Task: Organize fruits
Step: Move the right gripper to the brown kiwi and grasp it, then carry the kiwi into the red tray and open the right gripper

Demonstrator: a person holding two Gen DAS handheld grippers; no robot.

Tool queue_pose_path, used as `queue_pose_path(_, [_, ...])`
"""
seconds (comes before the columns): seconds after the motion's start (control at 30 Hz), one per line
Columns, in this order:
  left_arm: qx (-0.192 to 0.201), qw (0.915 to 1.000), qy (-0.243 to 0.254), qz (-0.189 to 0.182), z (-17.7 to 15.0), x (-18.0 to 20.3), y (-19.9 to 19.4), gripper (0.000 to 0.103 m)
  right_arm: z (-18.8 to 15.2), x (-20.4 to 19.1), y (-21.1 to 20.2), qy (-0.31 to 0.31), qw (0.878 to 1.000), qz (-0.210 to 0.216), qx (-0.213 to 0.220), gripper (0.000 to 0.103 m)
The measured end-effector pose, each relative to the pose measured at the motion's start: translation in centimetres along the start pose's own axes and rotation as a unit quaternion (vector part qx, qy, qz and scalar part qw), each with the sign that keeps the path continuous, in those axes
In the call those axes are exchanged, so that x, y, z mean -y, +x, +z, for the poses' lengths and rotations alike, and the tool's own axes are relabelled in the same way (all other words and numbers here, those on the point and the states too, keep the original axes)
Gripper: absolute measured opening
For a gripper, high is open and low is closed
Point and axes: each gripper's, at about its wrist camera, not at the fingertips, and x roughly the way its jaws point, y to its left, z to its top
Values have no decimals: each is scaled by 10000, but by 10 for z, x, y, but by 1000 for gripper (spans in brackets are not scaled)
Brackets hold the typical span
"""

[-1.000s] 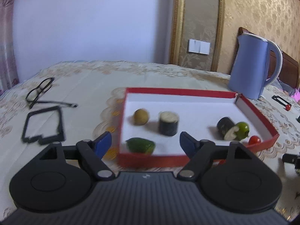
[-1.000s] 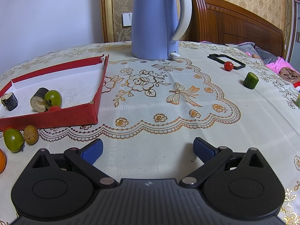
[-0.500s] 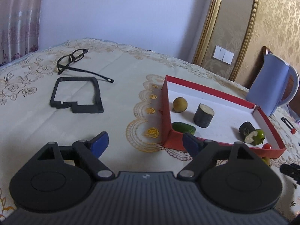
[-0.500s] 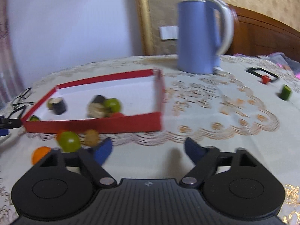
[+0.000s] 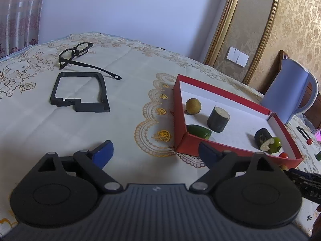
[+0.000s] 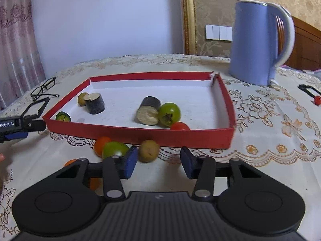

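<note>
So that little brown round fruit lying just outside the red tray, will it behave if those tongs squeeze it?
The brown fruit looks nearly round, so it would probably roll if nudged off-centre. Its skin seems matte, so the blue pads should likely hold it. The right tongs, whose jaws have just been closing, stand open with nothing between them; the fruit sits just beyond their left pad.

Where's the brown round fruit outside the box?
Right wrist view: the brown fruit lies on the tablecloth just outside the red box's near wall, right of the green tomato.
</note>
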Motion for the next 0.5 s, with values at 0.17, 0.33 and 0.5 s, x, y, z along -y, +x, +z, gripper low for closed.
queue_pose_path(0.17, [6, 10000, -31, -38, 0, -1, 0, 93, -1, -4, 11, -118, 9999, -100, -73, 25])
queue_pose_path(0.33, [8, 10000, -22, -44, 0, 0, -1, 94, -3, -1, 6, -45, 10000, -41, -36, 24])
queue_pose_path(0.5, [9, 10000, -21, -52, 0, 0, -1, 94, -4, 0, -14, -227, 9993, -154, 274, 24])
